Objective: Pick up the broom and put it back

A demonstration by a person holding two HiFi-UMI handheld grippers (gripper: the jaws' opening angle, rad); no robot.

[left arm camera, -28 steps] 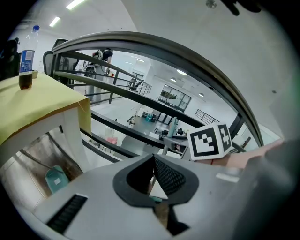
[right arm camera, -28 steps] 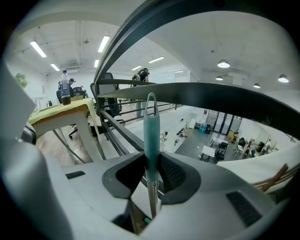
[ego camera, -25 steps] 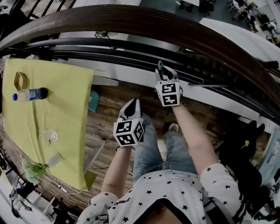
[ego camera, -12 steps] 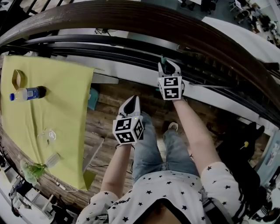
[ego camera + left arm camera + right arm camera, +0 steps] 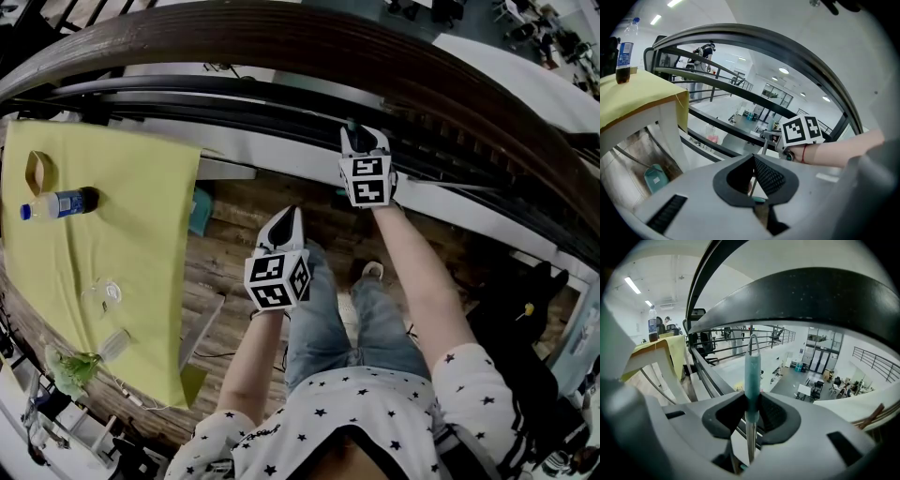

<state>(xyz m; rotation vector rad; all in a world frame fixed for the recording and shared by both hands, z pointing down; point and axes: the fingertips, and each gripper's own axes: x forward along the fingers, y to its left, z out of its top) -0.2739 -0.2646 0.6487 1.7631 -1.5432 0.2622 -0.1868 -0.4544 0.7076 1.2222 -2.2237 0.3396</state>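
The broom (image 5: 752,376) shows only as its handle: a teal grip sleeve with bare metal shaft below it. It stands upright between the pads of the right gripper (image 5: 752,404), which is clamped on the sleeve close against the dark railing (image 5: 281,42). The brush end appears in no view. In the head view only the sleeve's tip pokes out beyond that gripper's marker cube. The left gripper (image 5: 753,161) is lower and nearer the person's body, its jaws meeting at the tips with nothing gripped. A thin rod glimpsed in the slit behind the tips cannot be identified.

Off to the left, a table under a yellow cloth (image 5: 141,187) carries a plastic bottle (image 5: 58,202) standing upright. It has dark drink in its lower part and a blue label whose print is too small to read. A clear glass (image 5: 105,292) sits nearer the table's edge — whether anything is in it cannot be told. Under the table a teal bin (image 5: 655,177) bears a white label, unreadable, and its inside is hidden.
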